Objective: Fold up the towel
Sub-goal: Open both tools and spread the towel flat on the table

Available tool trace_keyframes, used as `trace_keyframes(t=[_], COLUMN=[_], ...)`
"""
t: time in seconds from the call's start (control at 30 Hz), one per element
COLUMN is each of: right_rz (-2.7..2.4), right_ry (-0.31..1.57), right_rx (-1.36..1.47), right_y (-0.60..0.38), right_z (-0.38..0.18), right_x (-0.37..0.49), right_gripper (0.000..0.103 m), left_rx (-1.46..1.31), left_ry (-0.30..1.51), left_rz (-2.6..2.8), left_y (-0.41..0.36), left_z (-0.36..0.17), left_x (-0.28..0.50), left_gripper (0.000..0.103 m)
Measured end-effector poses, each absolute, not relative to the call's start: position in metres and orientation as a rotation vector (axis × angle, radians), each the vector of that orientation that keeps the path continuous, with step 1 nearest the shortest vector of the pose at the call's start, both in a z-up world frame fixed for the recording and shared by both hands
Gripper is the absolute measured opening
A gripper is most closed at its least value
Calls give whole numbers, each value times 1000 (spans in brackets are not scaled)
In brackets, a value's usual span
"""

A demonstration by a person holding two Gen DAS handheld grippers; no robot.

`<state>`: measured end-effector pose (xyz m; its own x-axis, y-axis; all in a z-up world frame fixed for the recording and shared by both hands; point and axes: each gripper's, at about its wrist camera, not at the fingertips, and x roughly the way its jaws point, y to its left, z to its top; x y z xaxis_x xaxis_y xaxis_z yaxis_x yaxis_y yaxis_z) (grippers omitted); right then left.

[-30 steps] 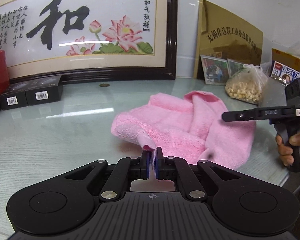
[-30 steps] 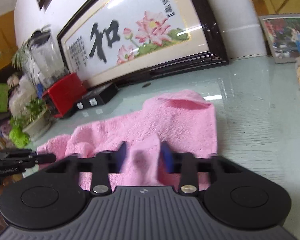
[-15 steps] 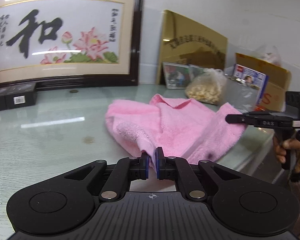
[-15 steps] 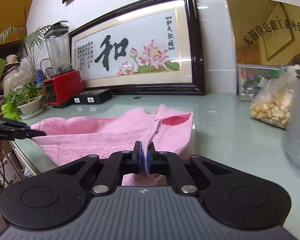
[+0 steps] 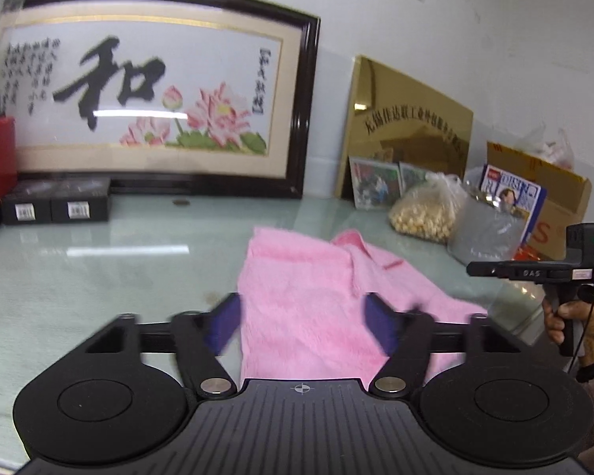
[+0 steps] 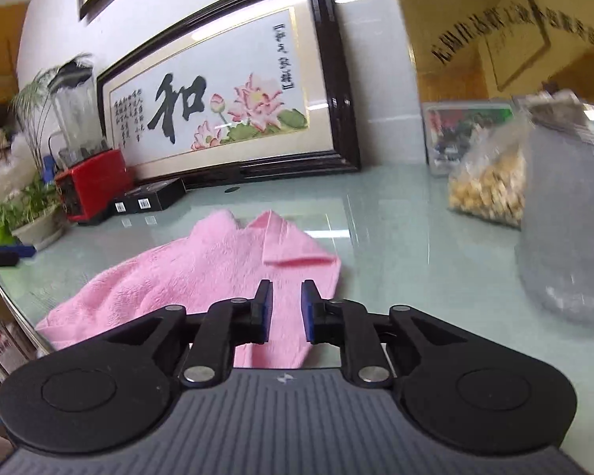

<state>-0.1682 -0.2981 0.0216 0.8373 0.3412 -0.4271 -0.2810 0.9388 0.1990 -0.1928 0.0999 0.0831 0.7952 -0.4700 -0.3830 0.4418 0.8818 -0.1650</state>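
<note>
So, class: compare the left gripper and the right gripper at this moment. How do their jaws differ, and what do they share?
The left gripper has its jaws spread wide, while the right gripper shows only a narrow gap. The left gripper's jaws look motion-blurred; the right gripper's are sharp. Both are open, neither pinches the pink towel, and both have blue pads and point across the towel on the glass table.

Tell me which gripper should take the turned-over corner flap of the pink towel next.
Probably the right gripper: its open fingers point straight at the turned-over flap of the pink towel. The left gripper, open wide, faces the towel's near edge, with the flap farther off toward its right.
</note>
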Motion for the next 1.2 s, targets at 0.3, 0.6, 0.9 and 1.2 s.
trace_keyframes(t=[0.3, 0.6, 0.9, 1.2], right_rz=[211, 194, 71, -122], right_ry=[635, 676, 636, 557], right_rx=[-356, -364, -224, -136], right_y=[-210, -208, -235, -265], right_z=[-2, -7, 4, 20], right_x=[-86, -51, -34, -28], right_gripper=[45, 37, 4, 4], left_rx=[-27, 63, 188, 168], left_ry=[615, 749, 759, 765], left_rz=[-443, -568, -573, -378], left_y=[61, -2, -38, -41], left_z=[75, 50, 27, 28], left_x=[-88, -28, -29, -9], left_gripper=[79, 79, 82, 83])
